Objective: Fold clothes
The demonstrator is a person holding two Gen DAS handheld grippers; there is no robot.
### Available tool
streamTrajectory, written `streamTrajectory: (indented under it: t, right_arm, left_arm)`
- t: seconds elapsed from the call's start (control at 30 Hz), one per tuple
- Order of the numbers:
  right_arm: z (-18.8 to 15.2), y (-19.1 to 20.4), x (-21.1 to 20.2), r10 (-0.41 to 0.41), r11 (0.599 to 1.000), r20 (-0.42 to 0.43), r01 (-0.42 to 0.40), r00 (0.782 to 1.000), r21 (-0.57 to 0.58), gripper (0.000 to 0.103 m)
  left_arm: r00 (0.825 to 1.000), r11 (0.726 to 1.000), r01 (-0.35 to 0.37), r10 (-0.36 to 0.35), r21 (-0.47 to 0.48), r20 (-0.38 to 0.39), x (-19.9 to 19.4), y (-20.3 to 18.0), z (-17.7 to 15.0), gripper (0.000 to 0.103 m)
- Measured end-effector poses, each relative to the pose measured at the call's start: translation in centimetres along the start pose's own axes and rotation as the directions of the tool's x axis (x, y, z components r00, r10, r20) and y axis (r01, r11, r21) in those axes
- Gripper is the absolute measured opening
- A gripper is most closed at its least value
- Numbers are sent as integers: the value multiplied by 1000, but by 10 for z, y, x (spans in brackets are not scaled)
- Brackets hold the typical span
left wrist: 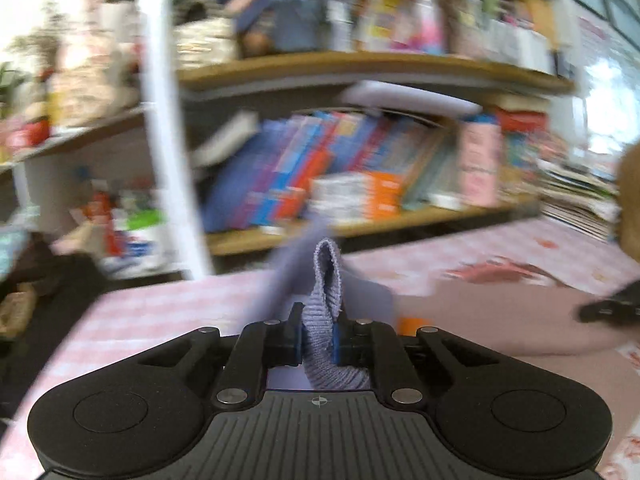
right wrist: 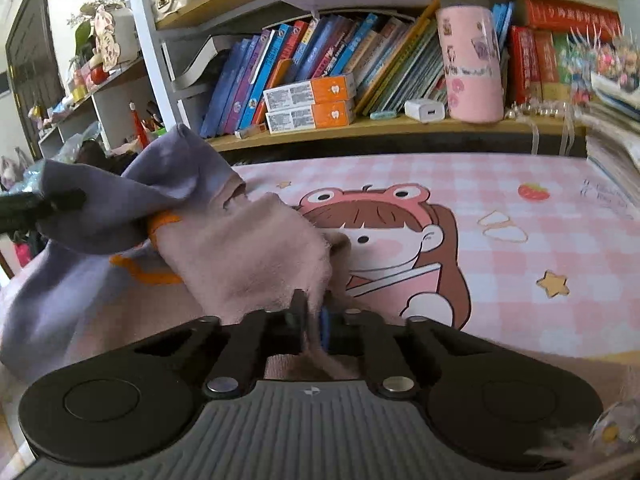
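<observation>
A garment, lilac outside with an orange print and fuzzy pink inside, hangs bunched between both grippers over the pink checked desk mat [right wrist: 520,200]. My left gripper [left wrist: 318,338] is shut on a folded loop of the lilac ribbed hem [left wrist: 328,280]; the view is motion-blurred. My right gripper [right wrist: 314,320] is shut on the pink fleecy edge of the garment [right wrist: 256,256]. The lilac part [right wrist: 120,200] rises to the left, where the left gripper [right wrist: 60,200] shows as a black shape pinching it. The right gripper's tip [left wrist: 608,308] appears at the right edge of the left wrist view.
A wooden shelf [right wrist: 380,128] of books runs along the back of the desk, with a pink cylinder box [right wrist: 472,64], orange boxes [right wrist: 312,104] and a white charger [right wrist: 426,110]. A stack of papers [right wrist: 612,152] sits at the right. A white shelf post [right wrist: 148,40] stands at left.
</observation>
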State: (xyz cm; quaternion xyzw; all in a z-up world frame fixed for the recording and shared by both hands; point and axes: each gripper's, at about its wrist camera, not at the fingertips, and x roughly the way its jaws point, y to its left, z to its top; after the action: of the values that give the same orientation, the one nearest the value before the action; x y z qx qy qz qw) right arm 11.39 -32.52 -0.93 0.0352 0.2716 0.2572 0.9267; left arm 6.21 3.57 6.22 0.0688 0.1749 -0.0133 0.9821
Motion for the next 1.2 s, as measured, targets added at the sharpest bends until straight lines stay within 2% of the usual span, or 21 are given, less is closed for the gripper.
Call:
streamTrajectory:
  t: [0.1,0.2,0.23,0.27,0.37,0.47,0.7,0.8,0.9,0.93,0.97,1.03,1.07,1.1,1.13,1.2]
  right_arm:
    - [10,9,-10,-63,995,71,68,995,-75,5]
    - [31,16,-10,-138,976,127,156,982,-149,4]
    - [39,18,-7,-158,968,139,181,978,-175,4]
    - [47,20,-5,-177,958,152,206,972,-201,5]
    - [73,27,16,-257,911,160,294,953,-288,4]
    - [92,20,48,-342,876,133,366,930,-314,4]
    - [111,-1,113,-473,776,140,486,870,-402,4]
    - [115,-11,139,-521,749,141,530,842,-398,4]
    - [116,-30,158,-589,720,133,592,797,-361,4]
    - [116,-37,161,-598,727,118,598,793,-337,4]
    - [117,-46,159,-590,753,90,587,803,-297,4]
    - [117,-62,146,-538,825,34,534,842,-185,5]
    - [115,-66,135,-505,852,25,503,862,-143,5]
    - [113,-68,120,-466,878,23,466,884,-108,6]
    - [109,-69,105,-436,896,24,437,900,-85,11]
    - [100,-63,79,-395,916,20,395,919,-64,21]
  left_arm:
    - [988,989,-145,145,3,47,-11,44,9,12]
    - [955,960,-277,279,-30,96,-21,92,22,11]
    - [941,947,-319,322,-45,108,-23,108,26,7]
    - [927,933,-357,361,-56,106,-21,123,28,6]
    - [900,901,-427,431,-73,58,-8,167,27,6]
    - [884,882,-467,466,-63,-31,14,198,9,5]
    - [843,846,-532,527,-27,-107,43,239,-14,5]
    - [833,836,-546,536,-52,-137,52,259,-13,5]
    - [827,832,-553,540,-52,-156,61,267,-11,6]
    - [820,825,-563,551,-44,-158,63,267,-10,6]
    - [809,815,-578,564,-43,-165,64,267,-10,9]
    - [788,795,-605,590,-40,-178,64,267,-10,22]
    - [787,794,-607,594,-38,-170,58,262,-11,29]
    - [785,792,-609,597,-36,-163,53,258,-11,48]
    - [789,795,-606,594,-34,-157,47,253,-12,65]
    - [849,857,-513,501,-40,-167,32,229,-21,72]
